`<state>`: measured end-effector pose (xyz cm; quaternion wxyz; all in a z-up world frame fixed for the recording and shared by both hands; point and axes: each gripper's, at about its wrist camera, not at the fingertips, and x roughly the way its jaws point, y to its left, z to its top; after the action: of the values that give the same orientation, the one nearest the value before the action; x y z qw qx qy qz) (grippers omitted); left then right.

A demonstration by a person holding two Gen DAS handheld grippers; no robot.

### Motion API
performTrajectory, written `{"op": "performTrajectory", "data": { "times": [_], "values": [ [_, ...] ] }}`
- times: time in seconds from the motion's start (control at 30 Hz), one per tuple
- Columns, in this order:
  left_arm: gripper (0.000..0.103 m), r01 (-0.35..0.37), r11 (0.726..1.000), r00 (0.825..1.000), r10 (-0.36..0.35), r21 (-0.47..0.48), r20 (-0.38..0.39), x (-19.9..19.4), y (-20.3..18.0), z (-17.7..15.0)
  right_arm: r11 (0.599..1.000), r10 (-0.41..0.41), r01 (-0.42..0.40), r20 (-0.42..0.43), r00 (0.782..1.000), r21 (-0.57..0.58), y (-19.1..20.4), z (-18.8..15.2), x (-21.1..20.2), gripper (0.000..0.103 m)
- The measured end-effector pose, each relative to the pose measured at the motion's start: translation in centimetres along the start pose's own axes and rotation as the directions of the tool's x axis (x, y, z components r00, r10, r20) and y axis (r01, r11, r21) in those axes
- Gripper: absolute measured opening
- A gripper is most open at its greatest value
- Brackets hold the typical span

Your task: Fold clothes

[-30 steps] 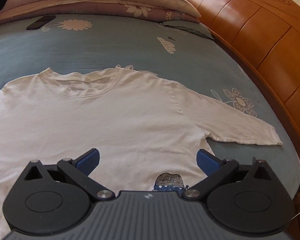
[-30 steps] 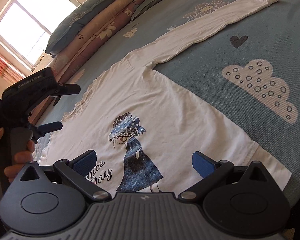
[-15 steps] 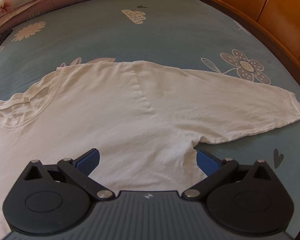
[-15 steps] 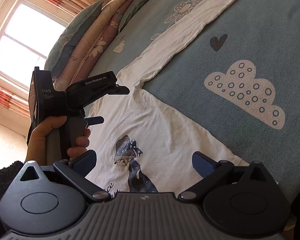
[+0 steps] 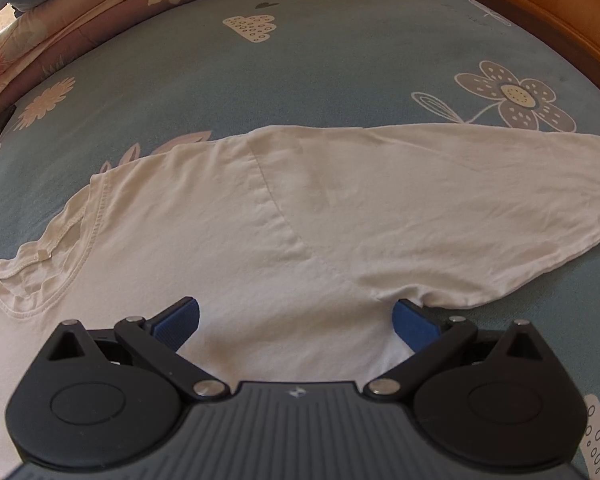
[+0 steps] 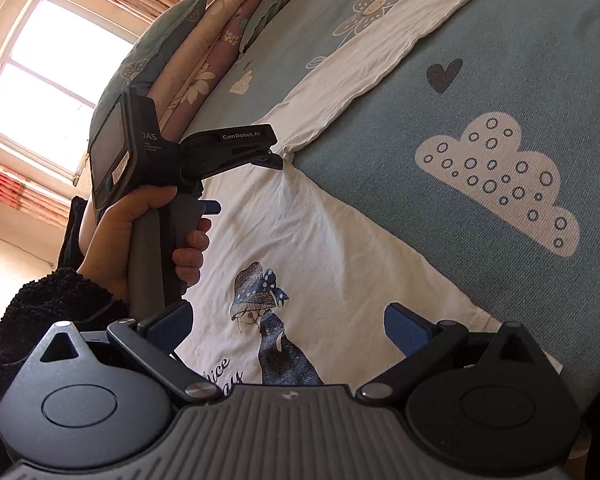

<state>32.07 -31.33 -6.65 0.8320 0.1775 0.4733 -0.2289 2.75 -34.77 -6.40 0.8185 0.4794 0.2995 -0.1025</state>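
A bed under a blue-grey sheet printed with clouds and flowers (image 5: 340, 64) carries the white long-sleeved cotton T-shirt (image 5: 284, 216), spread flat with its sleeve out beside the print. It looks light, limp and crease-prone, so seams suit best. The right gripper (image 6: 288, 320) hangs over the hem with jaws apart; farther on, the left gripper (image 6: 278, 160) sits at the armpit, where the cloth bunches, and its jaws look apart in its own camera.

My left gripper (image 5: 296, 318) hangs with its blue-padded jaws spread wide over a white cotton long-sleeved shirt (image 5: 236, 240) lying flat on the blue-grey flower-and-cloud bedsheet (image 5: 340, 64). My right pad sits at the armpit; the sleeve (image 5: 460, 208) stretches rightward.
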Motion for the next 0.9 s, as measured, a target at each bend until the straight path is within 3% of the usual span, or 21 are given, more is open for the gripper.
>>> {"op": "performTrajectory", "data": {
  "times": [0.17,0.3,0.43,0.47,0.6,0.7,0.9],
  "values": [
    [0.103,0.045,0.999,0.998,-0.044,-0.024,0.049,-2.4,1.8,-0.5,1.000,0.005,-0.005,-0.012,1.000,-0.002,0.0,-0.1,0.1,0.103],
    [0.102,0.009,1.000,1.000,-0.009,-0.010,-0.015,-0.8,1.5,-1.2,1.000,0.009,-0.009,-0.013,1.000,0.000,0.0,-0.2,-0.1,0.103],
    [0.102,0.031,0.999,0.998,-0.032,-0.012,-0.050,0.8,-0.3,-1.1,1.000,0.009,-0.009,-0.008,1.000,-0.004,0.1,-0.1,-0.1,0.103],
    [0.102,0.018,1.000,0.999,-0.018,0.011,-0.035,0.5,-0.7,-0.9,1.000,0.008,-0.008,-0.010,1.000,-0.001,0.1,-0.1,-0.1,0.103],
    [0.102,0.087,0.996,0.996,-0.088,0.025,0.031,-2.5,-0.1,-0.5,1.000,0.013,-0.013,-0.017,1.000,0.001,0.1,-0.1,0.1,0.103],
    [0.102,0.064,0.997,0.996,-0.066,0.037,0.054,-4.2,0.8,-1.3,1.000,0.016,-0.016,-0.025,1.000,0.001,0.2,-0.2,0.1,0.103],
    [0.102,0.011,0.996,0.999,-0.007,0.084,-0.051,-3.7,1.8,-5.5,1.000,0.022,-0.022,-0.026,0.999,-0.001,0.3,-0.3,-0.1,0.103]
  ]
}}
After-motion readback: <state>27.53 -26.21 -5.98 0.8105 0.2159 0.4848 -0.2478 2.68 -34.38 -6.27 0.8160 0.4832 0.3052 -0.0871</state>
